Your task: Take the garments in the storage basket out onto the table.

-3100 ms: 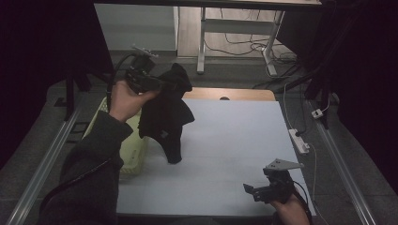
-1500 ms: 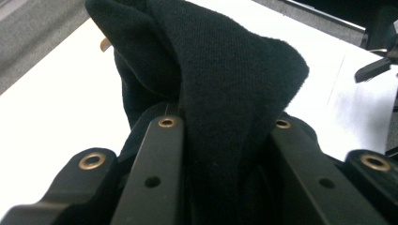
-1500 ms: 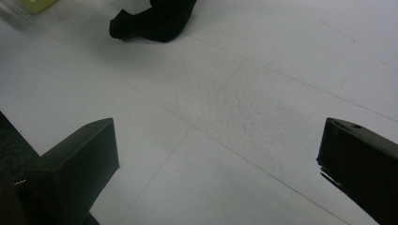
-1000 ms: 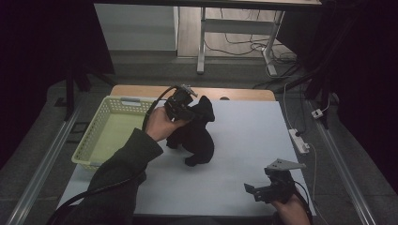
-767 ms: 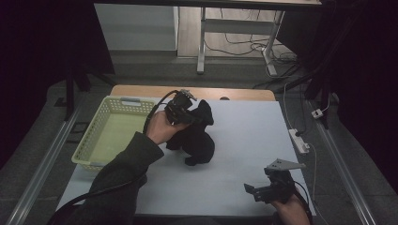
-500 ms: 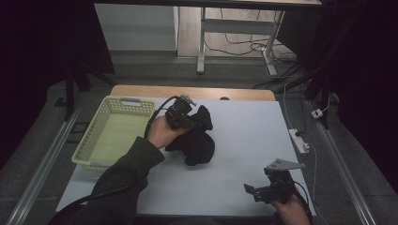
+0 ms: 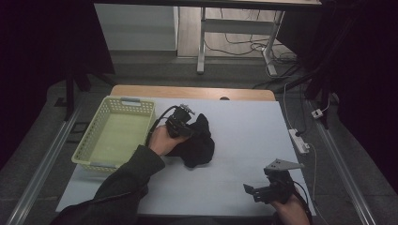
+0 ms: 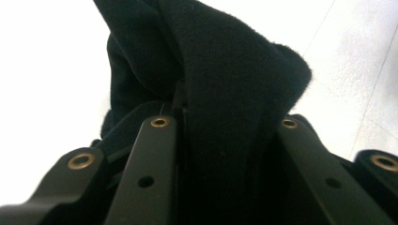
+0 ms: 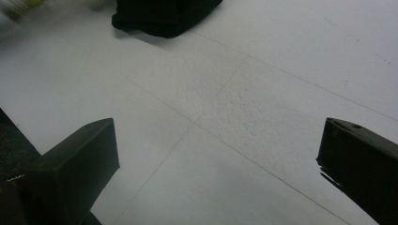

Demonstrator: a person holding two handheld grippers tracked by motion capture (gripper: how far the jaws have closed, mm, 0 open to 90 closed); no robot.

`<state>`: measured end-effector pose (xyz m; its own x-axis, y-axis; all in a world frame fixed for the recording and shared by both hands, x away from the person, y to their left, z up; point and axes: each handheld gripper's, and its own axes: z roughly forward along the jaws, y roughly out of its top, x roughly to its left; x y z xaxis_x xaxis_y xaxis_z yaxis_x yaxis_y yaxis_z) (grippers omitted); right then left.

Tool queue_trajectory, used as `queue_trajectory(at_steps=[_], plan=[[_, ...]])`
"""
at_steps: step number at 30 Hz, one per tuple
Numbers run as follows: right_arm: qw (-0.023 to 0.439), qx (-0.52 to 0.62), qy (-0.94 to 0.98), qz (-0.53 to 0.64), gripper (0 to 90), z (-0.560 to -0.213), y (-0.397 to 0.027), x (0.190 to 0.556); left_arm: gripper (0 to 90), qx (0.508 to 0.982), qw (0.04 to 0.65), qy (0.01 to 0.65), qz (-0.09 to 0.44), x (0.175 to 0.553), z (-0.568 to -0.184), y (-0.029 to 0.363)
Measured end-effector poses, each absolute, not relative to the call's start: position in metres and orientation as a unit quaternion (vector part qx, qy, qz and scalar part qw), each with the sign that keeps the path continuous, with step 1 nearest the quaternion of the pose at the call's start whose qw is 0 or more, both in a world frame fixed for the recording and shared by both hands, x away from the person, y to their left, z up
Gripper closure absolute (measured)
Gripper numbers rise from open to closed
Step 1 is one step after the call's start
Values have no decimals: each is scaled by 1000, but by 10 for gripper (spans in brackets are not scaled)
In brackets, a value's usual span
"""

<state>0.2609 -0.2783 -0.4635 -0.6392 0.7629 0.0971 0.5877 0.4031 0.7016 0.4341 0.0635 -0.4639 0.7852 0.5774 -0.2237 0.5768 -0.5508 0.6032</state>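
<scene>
Nearest you, at the front right corner of the worktop (image 7: 244, 140), your right tool (image 7: 263, 191) rests low in your right hand (image 7: 293, 208). Its jaws stand wide apart with nothing between them; in the right gripper view bare pale surface lies between the two black jaws. It looks parked there to keep out of the way while the other hand works.

Farther in, near the middle of the worktop, your left hand (image 7: 162, 139) holds the left tool (image 7: 185, 123), which is clamped on the black garment (image 7: 197, 145). In the left gripper view a thick fold of the dark fabric (image 8: 234, 93) is pinched between the jaws, which have just been easing apart slightly while cloth is between them. The rest of the garment lies bunched on the worktop below the tool, so the grip seems kept at one edge to set the cloth down in a heap.

To the left of the garment, just beside your left forearm, sits a pale green basket (image 7: 89, 152) with nothing visible in it. To the right of the garment the worktop is bare, so nothing blocks a move that way. Beyond the right edge of the worktop lies a white power strip (image 7: 299, 140). Past the far edge, grey desk legs (image 7: 202, 42) and loose cables stand on the floor.
</scene>
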Motion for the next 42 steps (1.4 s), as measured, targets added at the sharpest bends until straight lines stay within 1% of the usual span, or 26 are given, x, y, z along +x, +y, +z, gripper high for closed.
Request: queue_trajectory(at_steps=[8,10,15,20,23,27,31,33,37,42], plan=[[120,407,830,363,0,-464,-278,261,652,884,335,326,-4,432,-480,60],[121,406,831,362,0,-464,-278,261,634,886,333,324,-1,431,-485,59],[122,405,831,361,0,-464,-278,261,583,882,351,313,17,427,-498,60],[122,404,832,359,0,-464,-277,261,475,878,366,306,34,424,-507,62],[121,404,833,358,0,-464,-277,261,376,880,366,302,35,424,-509,61],[122,404,833,358,0,-464,-277,261,220,877,364,313,16,428,-505,59],[123,404,833,357,0,-464,-277,261,113,873,370,317,-11,430,-499,61],[123,405,833,357,0,-464,-277,261,67,874,370,315,-11,429,-497,62],[123,404,833,357,0,-464,-276,261,6,873,376,312,-13,427,-494,64],[122,405,833,357,0,-464,-277,261,0,863,394,314,-16,424,-487,68]])
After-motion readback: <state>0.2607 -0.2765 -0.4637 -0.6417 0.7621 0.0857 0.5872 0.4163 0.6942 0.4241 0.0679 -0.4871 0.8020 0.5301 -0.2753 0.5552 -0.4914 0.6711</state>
